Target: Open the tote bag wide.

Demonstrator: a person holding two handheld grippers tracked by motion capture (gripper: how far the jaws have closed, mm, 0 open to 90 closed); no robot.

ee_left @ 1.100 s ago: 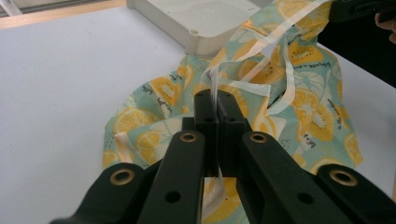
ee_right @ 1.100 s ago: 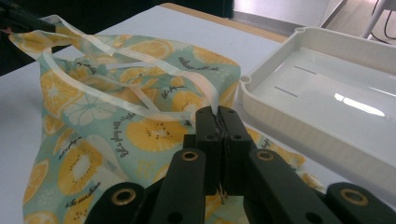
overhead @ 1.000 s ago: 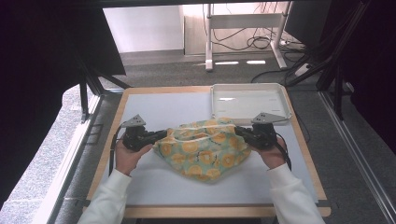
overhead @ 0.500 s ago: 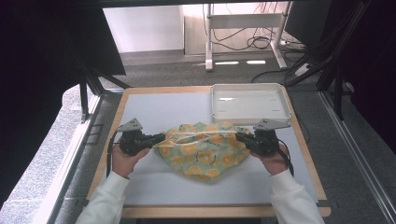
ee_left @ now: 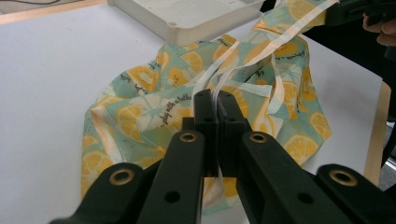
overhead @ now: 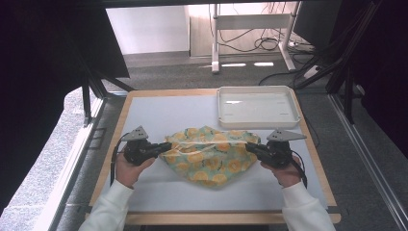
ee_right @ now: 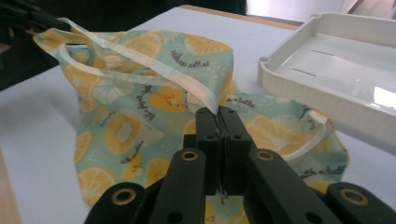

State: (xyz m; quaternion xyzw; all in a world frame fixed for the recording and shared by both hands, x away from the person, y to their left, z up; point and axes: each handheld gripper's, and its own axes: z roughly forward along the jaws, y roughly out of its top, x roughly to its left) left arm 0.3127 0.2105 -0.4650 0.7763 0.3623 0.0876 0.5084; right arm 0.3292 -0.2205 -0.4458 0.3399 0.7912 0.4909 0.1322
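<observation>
A white-topped table (overhead: 159, 115) w/ wood edging is seen from above, a white tray (overhead: 257, 107) at its far right; since a sec ago the lemon-print cloth bag (overhead: 208, 155) at centre has been spread a bit flatter and wider, so the pull on its pale drawstring tapes (ee_left: 261, 49) seems underway. The left gripper (overhead: 163, 147) & right gripper (overhead: 250, 147) are held low and level at the bag's opposite sides, pointing inward, each clamped shut on a tape, forearms entering from the near edge.

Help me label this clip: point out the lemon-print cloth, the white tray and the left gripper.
lemon-print cloth (overhead: 209, 159), high view, middle of the fabric.
white tray (overhead: 257, 90), high view, far rim.
left gripper (ee_left: 216, 100), left gripper view, between its shut tips.
</observation>
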